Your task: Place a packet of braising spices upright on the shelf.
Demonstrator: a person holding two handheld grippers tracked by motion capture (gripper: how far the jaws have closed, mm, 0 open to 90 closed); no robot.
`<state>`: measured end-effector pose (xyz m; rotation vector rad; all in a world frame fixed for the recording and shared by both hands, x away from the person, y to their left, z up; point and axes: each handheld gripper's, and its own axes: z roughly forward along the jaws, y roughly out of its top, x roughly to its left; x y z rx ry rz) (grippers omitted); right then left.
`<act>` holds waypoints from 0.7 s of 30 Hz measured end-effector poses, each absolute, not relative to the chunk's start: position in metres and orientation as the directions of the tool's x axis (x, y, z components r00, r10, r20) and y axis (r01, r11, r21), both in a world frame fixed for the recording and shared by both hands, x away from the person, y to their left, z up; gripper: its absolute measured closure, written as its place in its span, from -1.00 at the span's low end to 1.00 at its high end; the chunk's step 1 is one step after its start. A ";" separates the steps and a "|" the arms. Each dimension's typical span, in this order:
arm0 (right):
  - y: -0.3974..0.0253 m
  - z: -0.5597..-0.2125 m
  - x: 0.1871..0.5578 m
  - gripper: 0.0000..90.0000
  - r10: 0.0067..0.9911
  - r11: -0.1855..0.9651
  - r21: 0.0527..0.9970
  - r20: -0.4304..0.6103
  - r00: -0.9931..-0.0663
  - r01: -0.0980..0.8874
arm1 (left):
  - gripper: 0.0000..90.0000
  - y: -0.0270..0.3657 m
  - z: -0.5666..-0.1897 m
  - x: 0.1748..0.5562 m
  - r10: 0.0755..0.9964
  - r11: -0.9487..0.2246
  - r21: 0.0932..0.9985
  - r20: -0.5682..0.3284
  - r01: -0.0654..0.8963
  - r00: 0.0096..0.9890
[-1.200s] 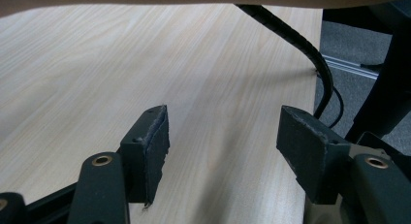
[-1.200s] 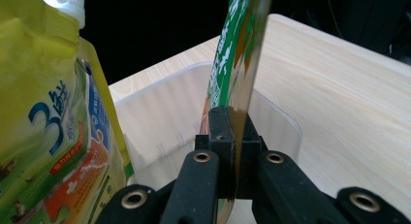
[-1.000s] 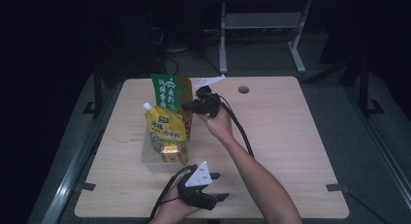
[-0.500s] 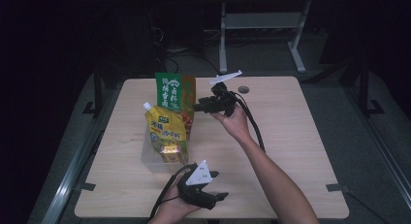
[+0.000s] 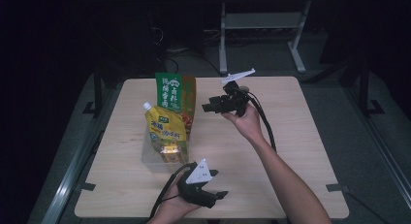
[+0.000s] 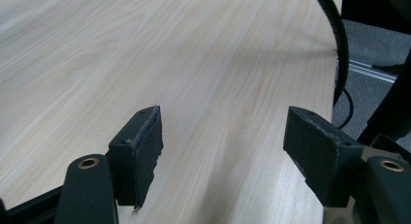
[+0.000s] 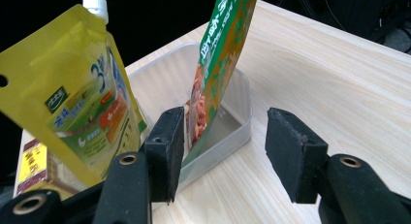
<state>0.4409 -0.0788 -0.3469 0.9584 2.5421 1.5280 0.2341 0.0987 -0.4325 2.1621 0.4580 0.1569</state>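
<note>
A clear plastic tub (image 5: 151,158) (image 7: 228,132) stands left of the table's middle. In it lean a yellow spouted pouch (image 5: 164,131) (image 7: 82,107) and a green-topped snack bag (image 5: 174,95) (image 7: 218,64), both upright. My right gripper (image 5: 207,107) (image 7: 225,153) hangs open just right of the green bag, its jaws apart and empty. My left gripper (image 5: 215,185) (image 6: 223,151) lies open near the table's front edge, with bare wood between its jaws.
The wooden table (image 5: 300,132) has a small round hole at its back right. A black cable (image 5: 265,129) trails from the right gripper along the forearm. A metal frame (image 5: 261,25) stands on the floor behind the table.
The right gripper has drawn back to the right and up, away from the green bag, which stays standing in the tub. The left gripper has barely moved.
</note>
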 end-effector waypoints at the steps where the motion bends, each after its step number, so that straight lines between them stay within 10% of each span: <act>1: -0.080 -0.346 0.440 0.05 0.516 0.334 0.804 0.280 -0.809 0.492 | -0.34 0.099 -0.432 0.235 0.383 -0.531 0.804 -0.053 0.266 0.922; 21: -0.114 -0.348 0.429 -0.02 0.538 0.325 0.787 0.303 -0.787 0.525 | -0.37 0.103 -0.431 0.238 0.397 -0.528 0.804 -0.050 0.273 0.916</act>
